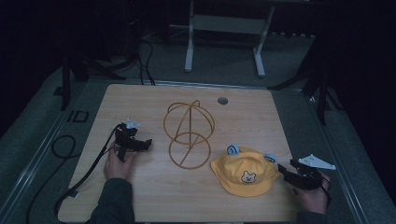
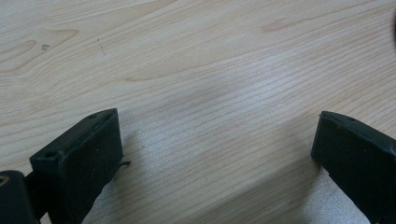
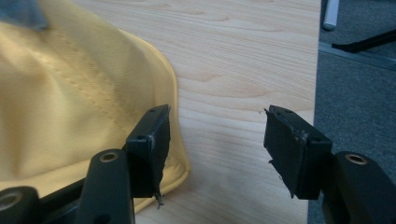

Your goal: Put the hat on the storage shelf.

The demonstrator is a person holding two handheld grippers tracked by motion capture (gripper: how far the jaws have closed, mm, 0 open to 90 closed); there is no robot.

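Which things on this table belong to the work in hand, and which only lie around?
Belonging to the work:
- yellow hat, at the open right gripper
- wire stand, likely where the hat goes
- left gripper, open over bare wood

Lying around:
- round hole in the table
- white frame on the floor behind

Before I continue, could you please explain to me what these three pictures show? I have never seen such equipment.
A person sits at a wooden table with a hand-held tool in each hand. The left gripper and the right gripper each have two black jaws, and both are open, holding nothing. One picture looks down from above; the other two come from cameras on the grippers. On the table are a yellow hat with a bear face and a gold wire stand. The right gripper is at the hat's brim.
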